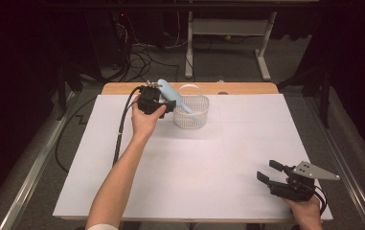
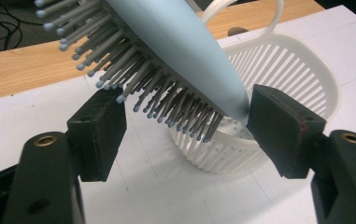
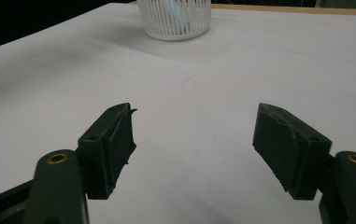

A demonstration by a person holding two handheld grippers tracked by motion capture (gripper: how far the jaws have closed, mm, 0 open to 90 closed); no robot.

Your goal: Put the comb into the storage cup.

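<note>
a: bench (image 1: 247, 158), first item. condition?

b: covered with a white sheet, a strip of wood showing along the far edge. it carries one white slatted basket (image 1: 191, 113), upright, near the far edge and left of centre.

a: the basket's contents?

b: a pale blue hairbrush (image 1: 173, 96) leans over its rim, one end down inside the basket, the other end raised out to the left. in the left gripper view the bristles (image 2: 133, 79) face down and toward the camera, grey with small blue tips.

a: left gripper (image 1: 163, 103)?

b: held at the basket's left side. its jaws stand apart on either side of the brush. the right jaw sits against the blue back; the left jaw is clear of the bristles. not clamped.

a: right gripper (image 1: 269, 171)?

b: at the near right corner of the bench, well apart from the basket, jaws spread wide with nothing between them, above bare sheet.
</note>
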